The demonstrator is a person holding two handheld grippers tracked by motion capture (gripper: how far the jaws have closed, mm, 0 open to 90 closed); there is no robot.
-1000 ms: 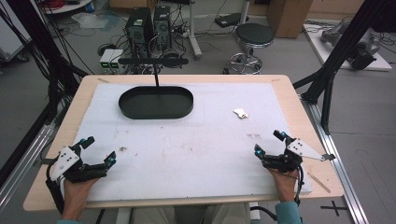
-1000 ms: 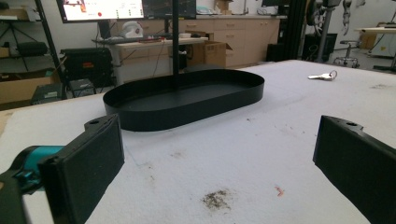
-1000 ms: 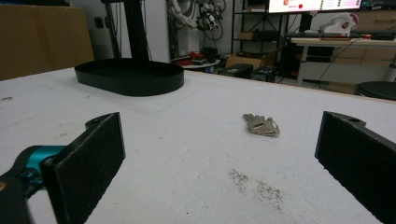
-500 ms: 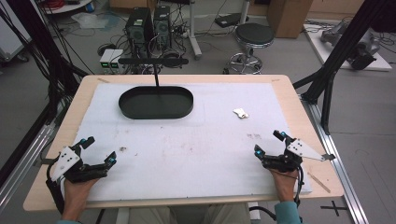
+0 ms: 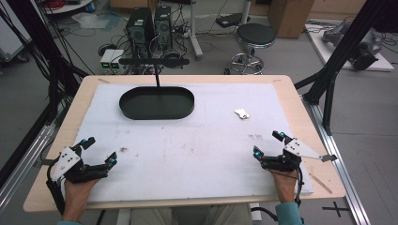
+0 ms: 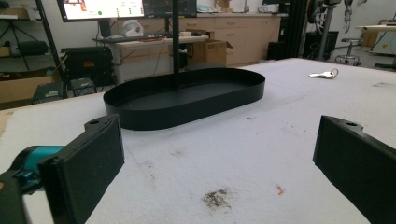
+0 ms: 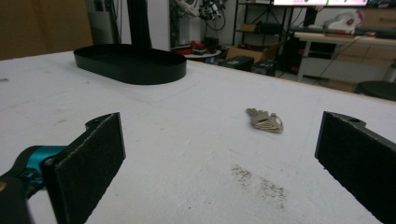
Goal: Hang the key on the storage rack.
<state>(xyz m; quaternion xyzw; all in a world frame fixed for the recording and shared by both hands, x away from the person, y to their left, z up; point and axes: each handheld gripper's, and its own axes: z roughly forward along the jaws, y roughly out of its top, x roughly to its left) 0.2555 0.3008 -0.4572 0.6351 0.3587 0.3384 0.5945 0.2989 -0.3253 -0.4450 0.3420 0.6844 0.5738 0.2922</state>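
A black oval tray [image 5: 156,102] [image 6: 187,95] [image 7: 130,62] sits at the back of the white mat, left of centre. A small bunch of keys [image 5: 242,113] [image 7: 265,120] [image 6: 323,74] lies on the mat to the tray's right. My left gripper [image 5: 99,150] [image 6: 219,163] rests near the front left corner, held in a hand, jaws wide open and empty. My right gripper [image 5: 268,143] [image 7: 219,158] rests near the front right edge, likewise open and empty, facing the keys.
The white mat [image 5: 187,140] covers a wooden table [image 5: 300,103]. A thin black post [image 5: 156,75] rises from the tray. Dirt smudges [image 6: 215,198] mark the mat. Behind the table are computer towers [image 5: 150,23] and a stool [image 5: 253,37].
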